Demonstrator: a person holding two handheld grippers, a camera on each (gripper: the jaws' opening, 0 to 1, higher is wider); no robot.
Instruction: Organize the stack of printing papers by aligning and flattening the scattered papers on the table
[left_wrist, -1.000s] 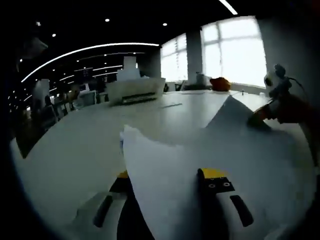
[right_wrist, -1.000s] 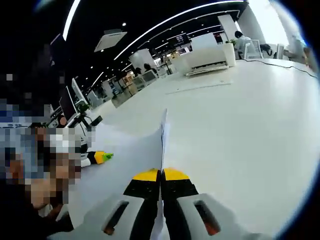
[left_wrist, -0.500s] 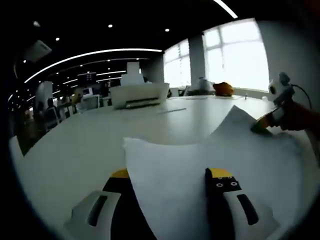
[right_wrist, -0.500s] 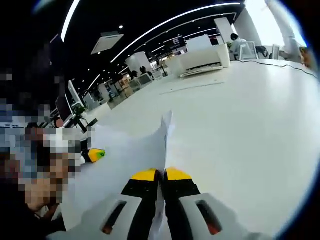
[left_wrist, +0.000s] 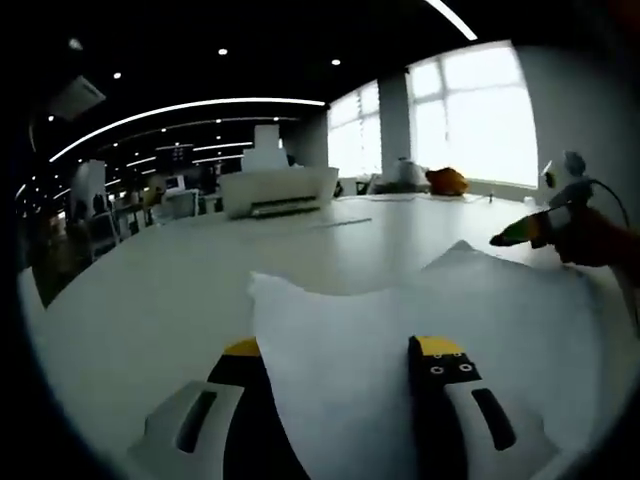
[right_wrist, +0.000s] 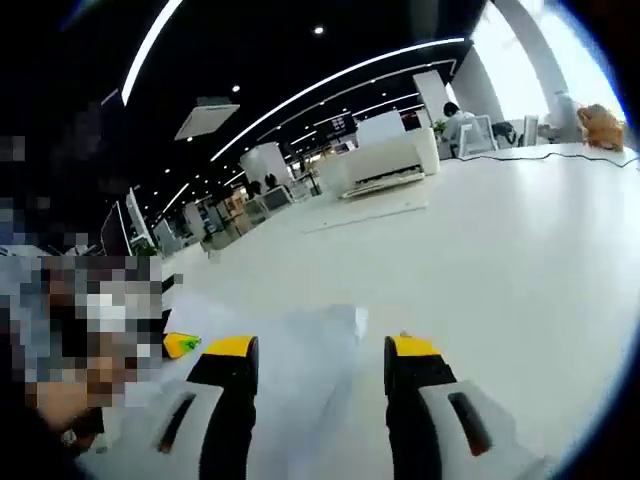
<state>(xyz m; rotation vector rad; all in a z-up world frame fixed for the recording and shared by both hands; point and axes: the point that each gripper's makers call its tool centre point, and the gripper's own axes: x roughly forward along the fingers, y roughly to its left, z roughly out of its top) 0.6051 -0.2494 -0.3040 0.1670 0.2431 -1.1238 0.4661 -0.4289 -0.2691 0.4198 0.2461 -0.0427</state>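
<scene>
White printing paper (left_wrist: 390, 320) lies on the white table (left_wrist: 140, 300), its near edge spreading between and partly over my left gripper's (left_wrist: 338, 350) open yellow-tipped jaws. My right gripper (left_wrist: 512, 237), held in a hand, hovers just above the paper's far right corner. In the right gripper view my right gripper (right_wrist: 320, 348) stands open, its jaws wide apart above the paper (right_wrist: 300, 345), which lies low and nearly flat. The left gripper's yellow tip (right_wrist: 182, 345) shows at the paper's left edge.
A white printer (left_wrist: 275, 188) stands at the back of the table with a loose sheet (left_wrist: 340, 222) in front of it. An orange object (left_wrist: 445, 180) sits by the windows. A cable (right_wrist: 560, 155) runs along the far table edge, and a person (right_wrist: 455, 120) sits beyond it.
My right gripper opened and let go of the paper's corner, then rose off it. The raised corner has dropped nearly flat. The left gripper stays open in place.
</scene>
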